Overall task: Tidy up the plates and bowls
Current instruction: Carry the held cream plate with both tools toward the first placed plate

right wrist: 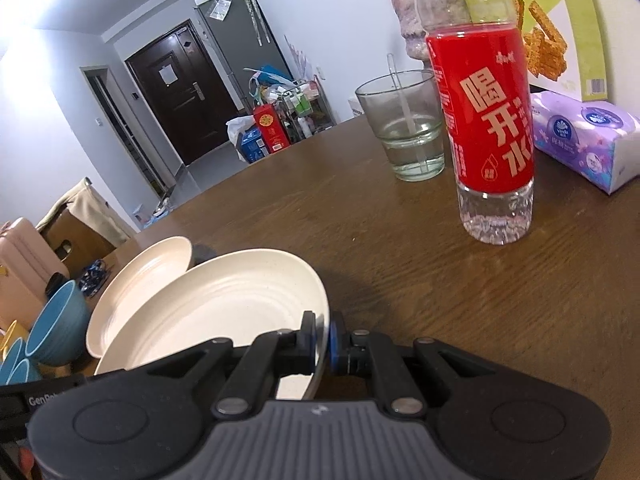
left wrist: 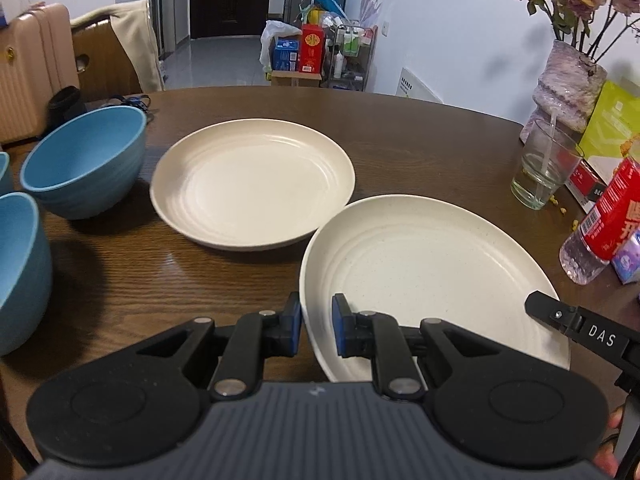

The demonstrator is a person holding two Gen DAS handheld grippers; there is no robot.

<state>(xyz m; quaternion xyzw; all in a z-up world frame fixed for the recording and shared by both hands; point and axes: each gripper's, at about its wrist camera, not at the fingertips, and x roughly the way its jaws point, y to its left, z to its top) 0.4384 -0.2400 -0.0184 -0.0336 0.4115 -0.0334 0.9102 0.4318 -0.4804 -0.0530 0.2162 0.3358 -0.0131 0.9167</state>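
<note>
Cream plate [left wrist: 432, 276], lower right of the left wrist view, gripped at two points on its rim and seemingly raised off the brown table [left wrist: 420, 136], far edge overlapping a second cream plate [left wrist: 252, 180] lying flat at centre frame; left gripper [left wrist: 316, 326] at bottom centre, jaws narrow, blue pads pinching the near-left rim; right gripper [right wrist: 322, 340] at bottom centre of the right wrist view, jaws almost fully closed on the rim's right edge, also visible as a black finger at the right edge of the left view.

Blue bowl [left wrist: 84, 160] at mid left, upright beside the flat plate; part of another blue bowl [left wrist: 20, 268] at the lower left edge; drinking glass [left wrist: 546, 164], red-labelled water bottle [right wrist: 490, 120], tissue pack [right wrist: 584, 136] and vase of dried roses [left wrist: 568, 80] crowded toward the right.

Step in hand, judging by the overlap: carrying the held plate toward the flat one for stacking.

Next move likely to call for: keeping both grips level so the plate stays untilted; centring it over the flat plate; lowering until the rims nest; only then releasing both sets of jaws; steering clear of the bottle and glass on the right.
</note>
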